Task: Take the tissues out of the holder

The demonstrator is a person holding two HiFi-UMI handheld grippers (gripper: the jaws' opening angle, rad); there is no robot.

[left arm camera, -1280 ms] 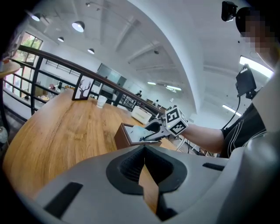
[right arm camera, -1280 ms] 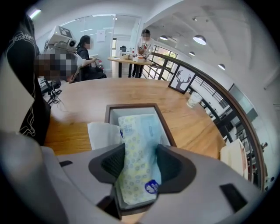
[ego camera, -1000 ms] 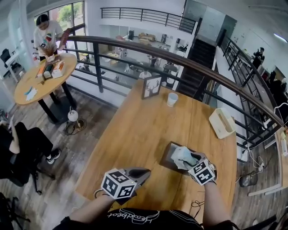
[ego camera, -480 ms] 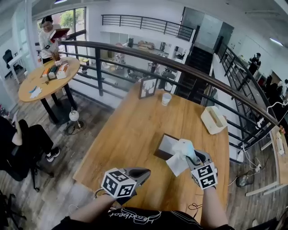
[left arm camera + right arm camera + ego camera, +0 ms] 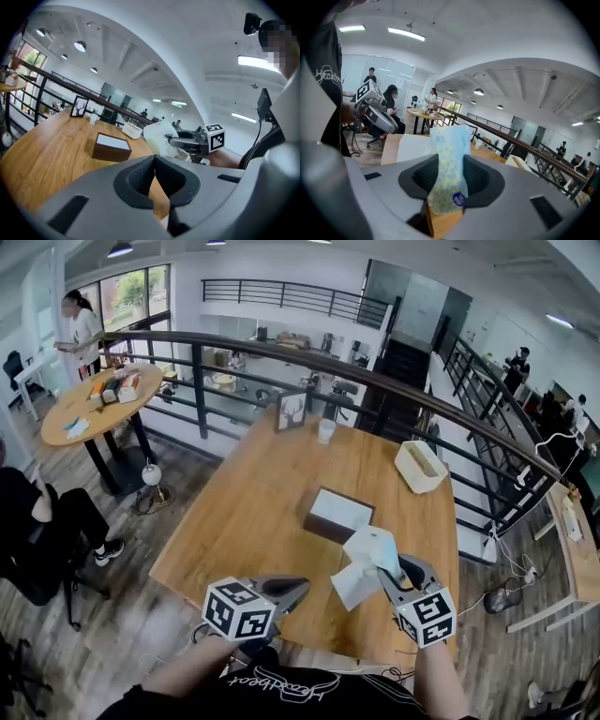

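The brown tissue holder point(image 5: 337, 514) lies on the wooden table point(image 5: 253, 512), its pale inside showing; it also appears in the left gripper view, holder point(image 5: 111, 146). My right gripper point(image 5: 382, 563) is shut on a soft pack of tissues point(image 5: 371, 547), held in the air nearer me than the holder, with a loose white sheet point(image 5: 352, 585) hanging below. Its jaws have just been closing on the pack point(image 5: 449, 164), which stands upright between them. My left gripper point(image 5: 298, 585) hovers at the table's near edge, shut, with nothing between its pads point(image 5: 140, 177).
A white open box point(image 5: 419, 466) sits at the table's far right, a white cup point(image 5: 325, 430) and a picture frame point(image 5: 290, 412) at the far edge. A dark railing point(image 5: 394, 381) runs behind. A round table point(image 5: 89, 404) with a person stands far left.
The right gripper lifted the tissue pack out of the holder and drew it up and back toward me. The left gripper also pulled back toward the near edge.
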